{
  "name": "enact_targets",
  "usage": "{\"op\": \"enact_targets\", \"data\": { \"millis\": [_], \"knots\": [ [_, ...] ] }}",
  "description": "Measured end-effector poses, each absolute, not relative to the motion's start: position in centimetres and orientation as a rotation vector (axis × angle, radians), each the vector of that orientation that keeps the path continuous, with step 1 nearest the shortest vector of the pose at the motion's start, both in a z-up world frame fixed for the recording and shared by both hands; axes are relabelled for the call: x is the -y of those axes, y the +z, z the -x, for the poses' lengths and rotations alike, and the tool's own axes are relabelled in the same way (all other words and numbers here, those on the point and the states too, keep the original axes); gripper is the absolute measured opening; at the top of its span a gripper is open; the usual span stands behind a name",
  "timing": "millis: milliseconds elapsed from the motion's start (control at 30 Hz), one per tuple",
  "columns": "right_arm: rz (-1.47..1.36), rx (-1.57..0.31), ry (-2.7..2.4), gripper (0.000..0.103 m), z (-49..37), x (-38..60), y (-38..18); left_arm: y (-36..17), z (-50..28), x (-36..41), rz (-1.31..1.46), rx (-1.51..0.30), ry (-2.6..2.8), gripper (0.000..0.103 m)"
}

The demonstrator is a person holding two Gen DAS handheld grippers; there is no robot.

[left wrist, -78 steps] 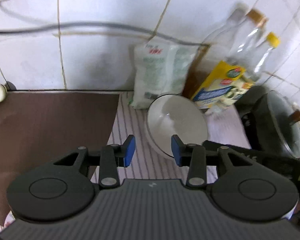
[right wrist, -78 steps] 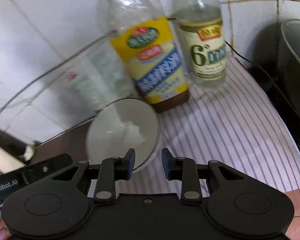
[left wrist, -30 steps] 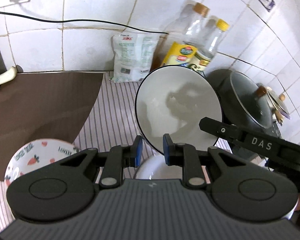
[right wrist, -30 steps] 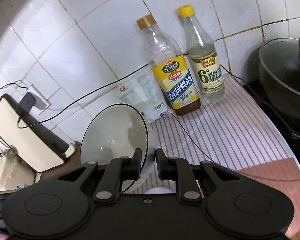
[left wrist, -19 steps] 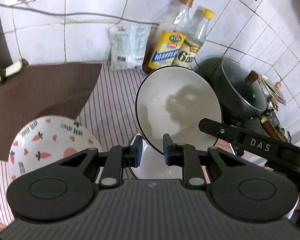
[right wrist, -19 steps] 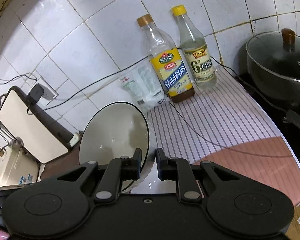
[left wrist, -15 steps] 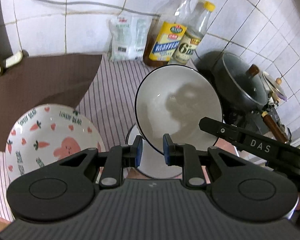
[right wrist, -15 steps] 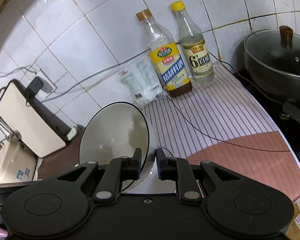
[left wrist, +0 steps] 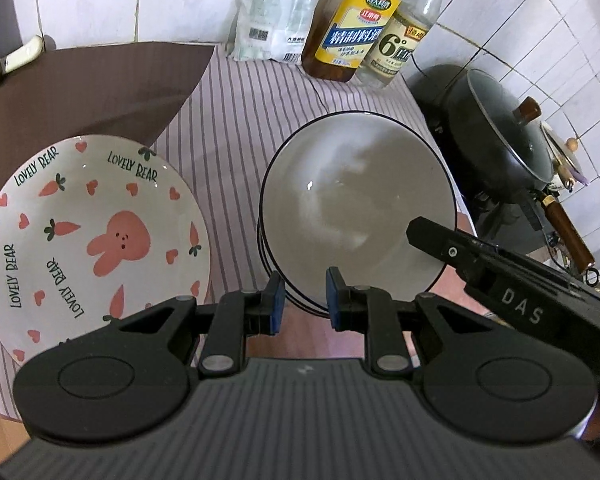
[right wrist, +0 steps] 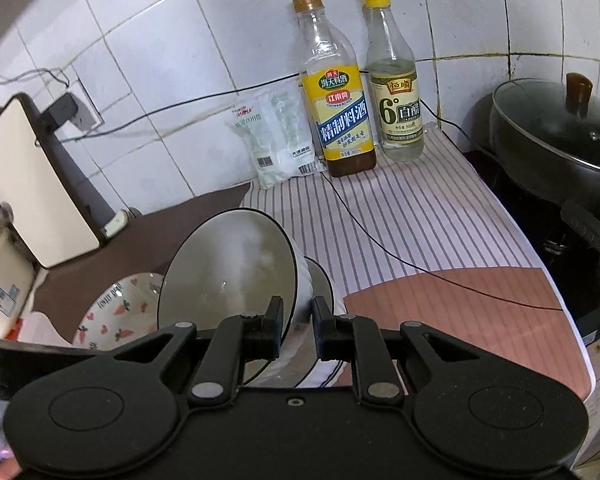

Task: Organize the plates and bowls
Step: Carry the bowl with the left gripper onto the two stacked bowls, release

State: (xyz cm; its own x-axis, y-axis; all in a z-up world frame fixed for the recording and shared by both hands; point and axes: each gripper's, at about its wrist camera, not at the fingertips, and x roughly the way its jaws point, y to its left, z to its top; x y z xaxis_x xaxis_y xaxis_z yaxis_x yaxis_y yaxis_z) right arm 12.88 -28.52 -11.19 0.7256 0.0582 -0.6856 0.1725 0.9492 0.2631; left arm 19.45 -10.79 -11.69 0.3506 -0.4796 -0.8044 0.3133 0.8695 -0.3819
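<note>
Left wrist view shows the bowl (left wrist: pixel 358 208) in the middle of the frame, and both tools hold it by the rim. The left hand-held gripper (left wrist: pixel 302 300) is narrow and its blue pads clamp the near rim at the lower centre. The right hand-held gripper (right wrist: pixel 296 326) is also narrow and pinches the rim on its side; its black finger enters the left view from the lower right.

What has changed in the last seconds: the bowl was standing at the back, near the bag (left wrist: pixel 276 12) and the two bottles (left wrist: pixel 352 28), and now it is lifted and carried to the front of the striped worktop (left wrist: pixel 236 120). At the start the pads of both tools were apart; now they are closed on the rim. The bowl also comes lower, and it is now just above a stack of same dark-rimmed bowls (left wrist: pixel 272 276), whose rims show under it at the left edge. I cannot tell if it already touches them. The rabbit plate (left wrist: pixel 84 240), not seen at first, is now at the left of the frame, just beside the stack.

I think the carrying is almost finished. What remains is to set the bowl level into the stack and to loosen both grips. The bowl looks a little tilted in the right wrist view, so it may sit crooked.
</note>
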Motion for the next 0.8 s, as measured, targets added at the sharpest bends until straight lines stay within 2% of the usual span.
{"op": "enact_targets", "data": {
  "millis": [533,600,800],
  "knots": [
    [-0.087,-0.8,-0.138,0.019,-13.6,26.4,-12.8,-13.6,-20.3,11.5,0.17,-1.148,-0.502,0.02],
    [-0.059,-0.802,-0.142,0.023,-13.7,26.2,-12.9,-13.5,-20.2,11.5,0.155,-1.141,-0.5,0.02],
    [0.011,-0.803,-0.139,0.024,-13.8,25.5,-12.7,-13.7,-20.1,11.3,0.168,-1.132,-0.495,0.02]
  ]
}}
